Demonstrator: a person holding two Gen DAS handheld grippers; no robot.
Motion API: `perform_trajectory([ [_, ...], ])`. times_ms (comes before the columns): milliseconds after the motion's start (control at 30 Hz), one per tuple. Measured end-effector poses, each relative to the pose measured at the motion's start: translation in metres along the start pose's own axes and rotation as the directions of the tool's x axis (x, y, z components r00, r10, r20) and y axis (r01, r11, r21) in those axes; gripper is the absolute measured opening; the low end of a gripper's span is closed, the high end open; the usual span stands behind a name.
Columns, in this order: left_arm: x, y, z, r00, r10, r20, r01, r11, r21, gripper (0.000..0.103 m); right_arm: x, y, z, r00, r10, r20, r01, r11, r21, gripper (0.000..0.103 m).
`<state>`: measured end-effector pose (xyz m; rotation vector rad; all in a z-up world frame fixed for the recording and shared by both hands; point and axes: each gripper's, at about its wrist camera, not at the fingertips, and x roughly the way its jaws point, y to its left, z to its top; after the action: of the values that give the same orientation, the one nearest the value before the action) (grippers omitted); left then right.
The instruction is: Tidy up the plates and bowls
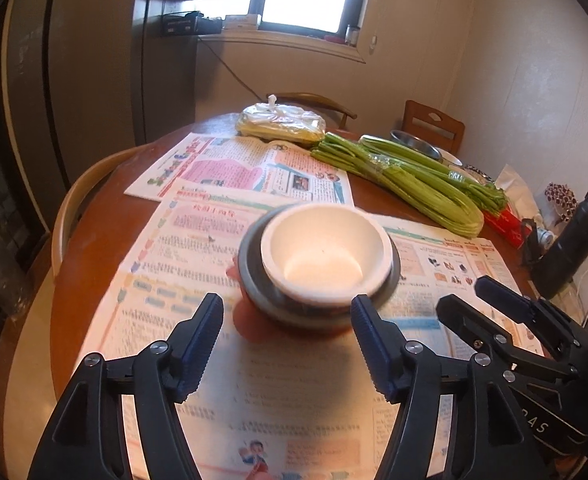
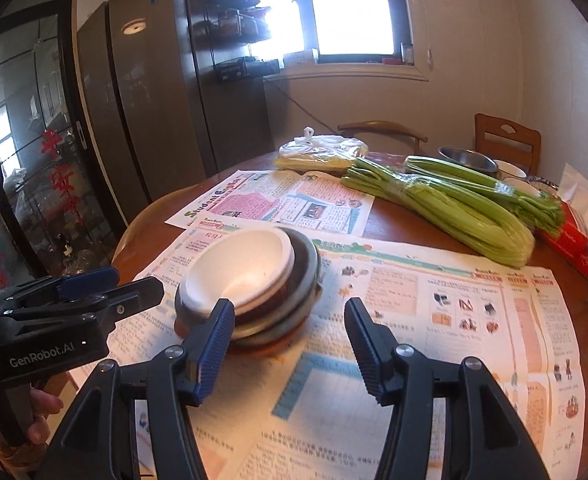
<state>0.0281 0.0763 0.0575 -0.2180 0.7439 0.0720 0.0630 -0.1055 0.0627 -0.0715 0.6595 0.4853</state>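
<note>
A white bowl (image 1: pixel 323 252) (image 2: pixel 238 272) sits nested in a stack of dark grey bowls (image 1: pixel 254 280) (image 2: pixel 303 276) on a newspaper-covered round wooden table (image 1: pixel 94 248). My left gripper (image 1: pixel 286 316) is open just short of the stack, with nothing between its blue pads. My right gripper (image 2: pixel 288 308) is open too; its left finger (image 2: pixel 214 340) overlaps the stack's near edge in its own view. In the left wrist view the right gripper (image 1: pixel 463 294) stands clear to the right of the stack. The left gripper (image 2: pixel 134 282) shows left of the stack in the right wrist view.
Two celery bundles (image 1: pixel 405 180) (image 2: pixel 453 208) lie behind the stack. Behind them are a tied plastic bag of food (image 1: pixel 282 124), a metal bowl (image 2: pixel 467 160) and white bowls (image 2: pixel 509 170). A black flask (image 1: pixel 573 240) and red packet (image 2: pixel 569 240) sit right. Chairs ring the table.
</note>
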Motion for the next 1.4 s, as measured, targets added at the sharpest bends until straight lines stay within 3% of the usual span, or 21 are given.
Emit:
perform_trajectory([
  [367,-0.009,-0.019,-0.046,1.0,0.024,-0.018,-0.024,0.999,0.029,0.069,-0.032,-0.015,-0.043,0.999,-0.039,0.008,0.039,0.999,0.023,0.062],
  [800,-0.023,-0.019,-0.083,0.998,0.058,-0.023,-0.057,0.997,0.054,0.069,-0.05,-0.004,-0.077,0.999,-0.032,0.009,0.032,0.999,0.027,0.062],
  [1400,-0.026,-0.017,-0.093,0.998,0.058,-0.019,-0.057,0.996,0.063,0.07,-0.059,-0.004,-0.094,0.998,-0.062,0.012,0.061,0.997,0.046,0.062],
])
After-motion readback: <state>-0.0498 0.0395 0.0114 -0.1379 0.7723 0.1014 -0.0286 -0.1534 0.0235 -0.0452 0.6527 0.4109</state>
